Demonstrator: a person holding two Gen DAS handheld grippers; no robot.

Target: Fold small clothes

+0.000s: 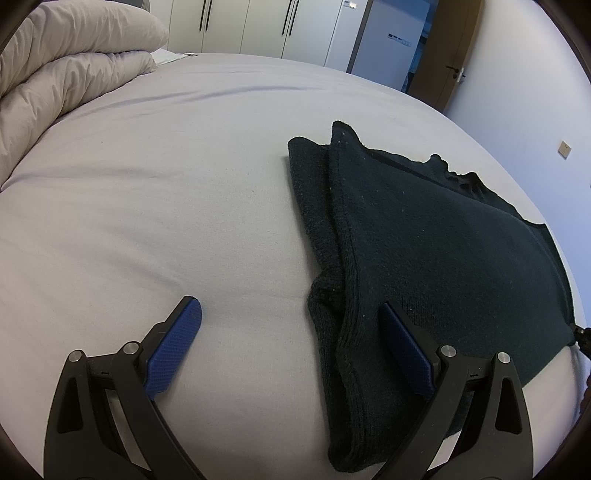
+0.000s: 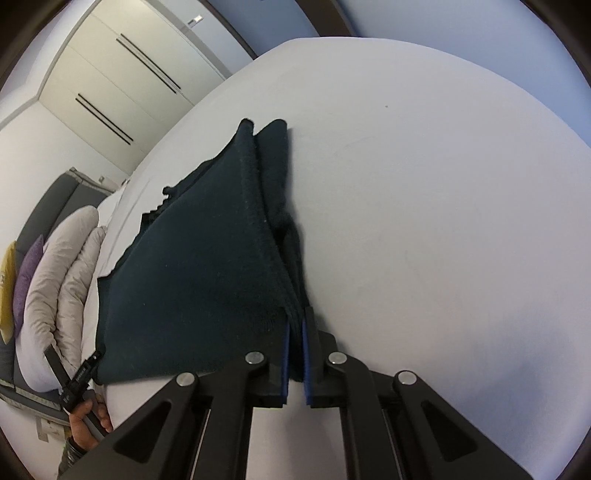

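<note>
While the left claw [image 1: 291, 314] gapes, the right claw [image 2: 295, 332] pinches the dark garment [image 2: 192, 266].

A bed [image 1: 155, 192] with a pale lilac sheet fills the view. A beige duvet [image 1: 70, 62] is bunched at its head; white wardrobes [image 1: 266, 26] stand beyond it, a brown door [image 1: 456, 55] beside them.

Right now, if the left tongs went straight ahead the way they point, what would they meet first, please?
Probably the dark knit garment: the open left tongs straddle its near folded edge, one finger over bare bed sheet. Height above the fabric is unclear.
</note>
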